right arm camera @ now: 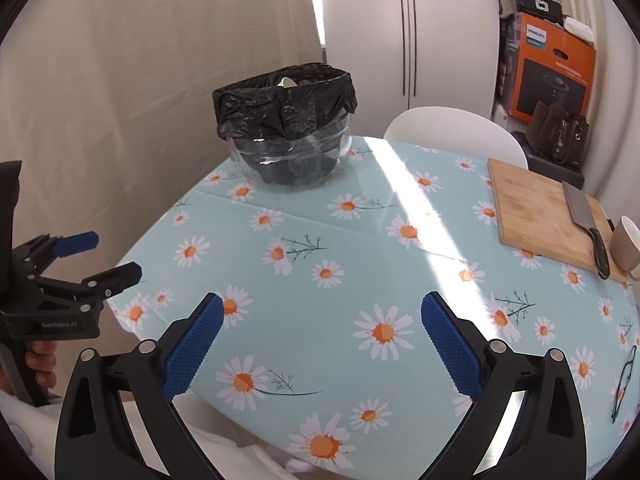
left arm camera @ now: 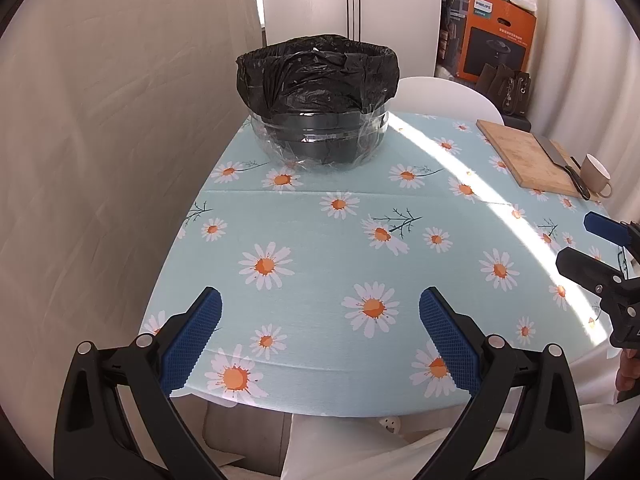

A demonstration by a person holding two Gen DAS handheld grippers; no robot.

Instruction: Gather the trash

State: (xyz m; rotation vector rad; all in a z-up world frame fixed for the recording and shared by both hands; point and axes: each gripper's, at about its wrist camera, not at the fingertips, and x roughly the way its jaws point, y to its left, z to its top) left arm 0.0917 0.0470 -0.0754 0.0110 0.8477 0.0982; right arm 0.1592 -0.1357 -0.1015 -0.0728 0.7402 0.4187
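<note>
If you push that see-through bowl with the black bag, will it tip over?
Probably not: the clear glass bowl looks wide, low and heavy, so it would likely slide on the smooth daisy tablecloth. The crinkled black bag would just flop.

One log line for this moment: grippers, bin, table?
left gripper open, empty | right gripper open, empty | lined bin upright | no loose trash visible

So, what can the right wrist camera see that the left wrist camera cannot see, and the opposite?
Only the right wrist view shows something white inside the black bag, the left gripper from outside with the hand holding it, and a black outline object at the table's right edge.

Only the left wrist view shows the right gripper from outside and the near table edge.

Both show the glass bowl lined with the black bag, the cutting board, the cleaver, the cup, the white chair and the orange box.
</note>
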